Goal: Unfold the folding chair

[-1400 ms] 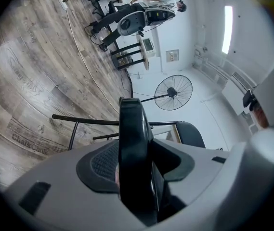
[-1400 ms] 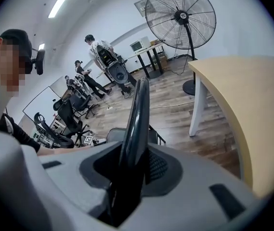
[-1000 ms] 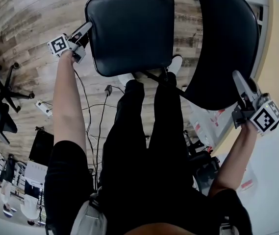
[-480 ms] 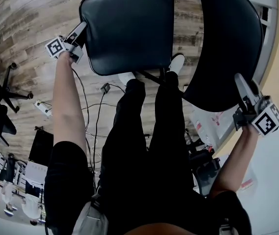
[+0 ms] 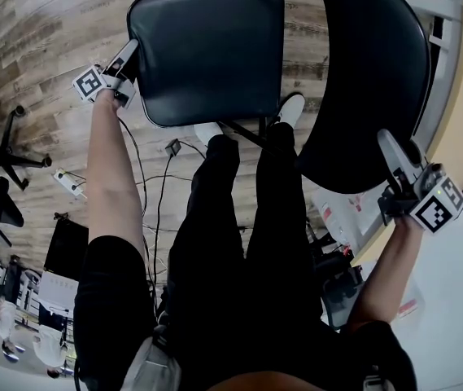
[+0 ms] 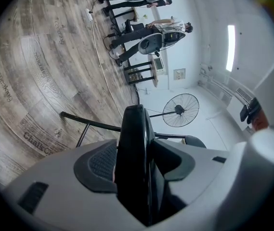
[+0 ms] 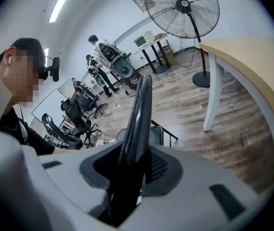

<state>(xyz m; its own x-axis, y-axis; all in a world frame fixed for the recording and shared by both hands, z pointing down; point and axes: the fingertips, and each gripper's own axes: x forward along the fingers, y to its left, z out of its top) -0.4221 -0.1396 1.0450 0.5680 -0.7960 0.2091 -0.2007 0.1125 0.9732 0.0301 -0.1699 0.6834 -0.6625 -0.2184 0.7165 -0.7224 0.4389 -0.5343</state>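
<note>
The black folding chair stands in front of my legs in the head view, its padded seat (image 5: 207, 51) swung out to the left of the curved backrest (image 5: 369, 72). My left gripper (image 5: 131, 54) has the seat's left edge (image 6: 134, 138) between its jaws, pads touching it while the jaws are opening slightly. My right gripper (image 5: 387, 143) is shut on the lower rim of the backrest (image 7: 139, 114). Seen edge-on, each black panel fills the gap of its gripper (image 6: 137, 162) (image 7: 129, 174). The chair's metal frame (image 5: 243, 133) shows below the seat.
A wooden-topped table (image 5: 460, 80) with a white leg (image 7: 214, 90) stands close on the right. Cables (image 5: 162, 177) run over the plank floor. An office chair base (image 5: 7, 149) is at the left. A standing fan (image 7: 182, 8) and several people at desks are farther off.
The seat and my left gripper have shifted left and slightly down. My right gripper and the backrest rim have moved a little to the left.
</note>
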